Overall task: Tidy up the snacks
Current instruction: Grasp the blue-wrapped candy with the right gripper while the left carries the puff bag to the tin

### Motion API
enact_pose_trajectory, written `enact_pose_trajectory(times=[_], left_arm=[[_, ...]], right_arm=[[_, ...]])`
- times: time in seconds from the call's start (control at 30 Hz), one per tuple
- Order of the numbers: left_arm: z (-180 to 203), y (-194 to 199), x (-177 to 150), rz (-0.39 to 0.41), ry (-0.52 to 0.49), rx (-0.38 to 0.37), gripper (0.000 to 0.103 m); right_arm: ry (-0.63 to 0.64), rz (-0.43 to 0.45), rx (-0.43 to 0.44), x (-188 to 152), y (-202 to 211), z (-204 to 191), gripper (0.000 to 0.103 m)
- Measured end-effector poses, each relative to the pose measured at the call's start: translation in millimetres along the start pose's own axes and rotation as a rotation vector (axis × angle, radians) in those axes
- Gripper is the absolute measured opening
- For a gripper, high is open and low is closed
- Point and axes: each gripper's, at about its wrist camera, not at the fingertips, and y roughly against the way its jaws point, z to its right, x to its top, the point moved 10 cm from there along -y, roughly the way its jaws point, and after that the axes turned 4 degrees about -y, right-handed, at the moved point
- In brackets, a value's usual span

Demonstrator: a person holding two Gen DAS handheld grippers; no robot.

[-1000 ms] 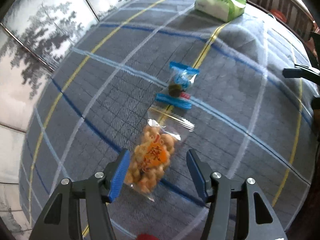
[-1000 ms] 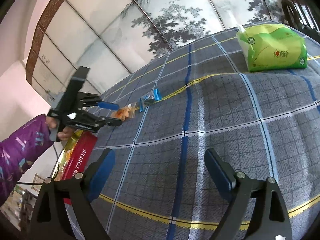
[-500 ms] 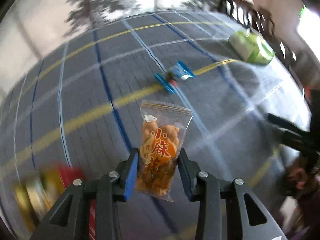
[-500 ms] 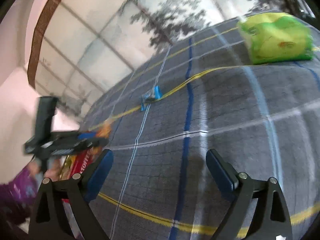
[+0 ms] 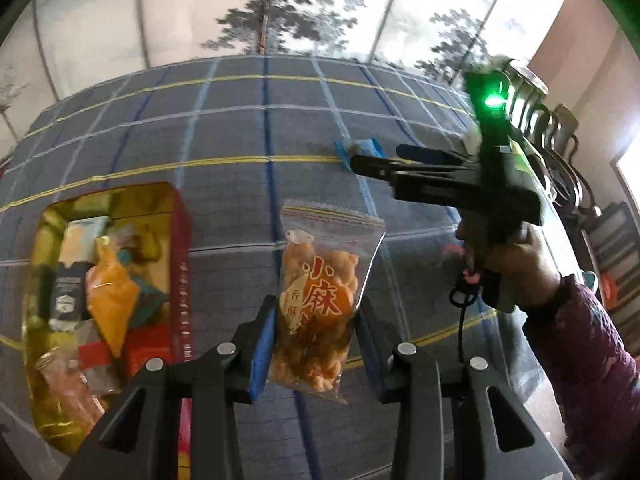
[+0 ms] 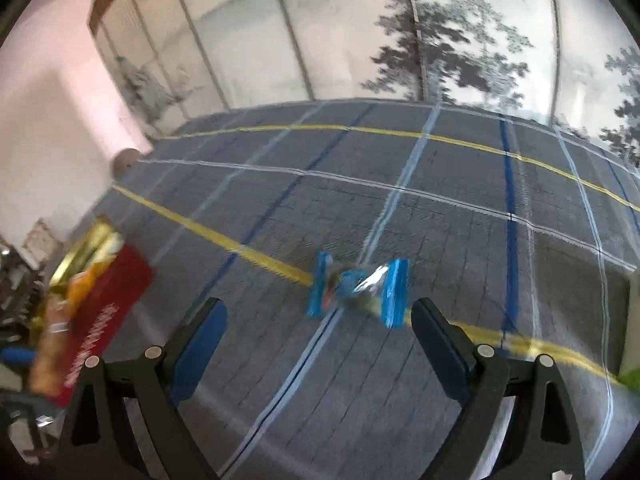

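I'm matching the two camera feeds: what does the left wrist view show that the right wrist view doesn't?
Only the left wrist view: the left gripper shut on the orange snack bag, and the right gripper from the side. Only the right wrist view: the right gripper's open jaws facing the blue candy. Both: the red snack box, the blue candy and the plaid tablecloth.

Plaid tablecloth (image 5: 224, 128); tree-painted wall panels (image 6: 460, 40); perhaps chair backs (image 5: 560, 136), blurred.
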Motion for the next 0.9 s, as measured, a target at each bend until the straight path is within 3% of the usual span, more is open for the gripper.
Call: enact_pose_trajectory(times=[0.1,0.13,0.17,0.2,0.27,0.43,0.73,0.9], left_arm=[[-7,12,-3,0.015,0.022,0.001,0.039],[-8,17,-5,0.024,0.025,0.0,0.039],[-11,23,-5,0.041,0.026,0.012,0.039],[-14,25,-4,0.051,0.025,0.029,0.039],[-21,31,-6,0.066,0.029,0.066,0.039],[-54,59,-17,0.112,0.112,0.131,0.039],[-126,101,-64,0.127,0.228,0.296,0.039],[-142,110,-89,0.123,0.246,0.313,0.039]], right_arm=[[-0.011,-0.017,-0.038,4,-19,7,0.079],[-0.019,-0.036,-0.042,4,-23,9,0.071],[-0.01,-0.025,-0.05,8,-24,10,0.046],[-0.006,-0.033,-0.048,9,-26,9,0.042],[-0.013,-0.046,-0.071,10,-26,11,0.023],[-0.019,-0.023,-0.045,-6,0,-1,0.023],[-0.119,0.054,0.007,-86,69,-44,0.023],[-0.164,0.058,0.014,-110,75,-52,0.023]])
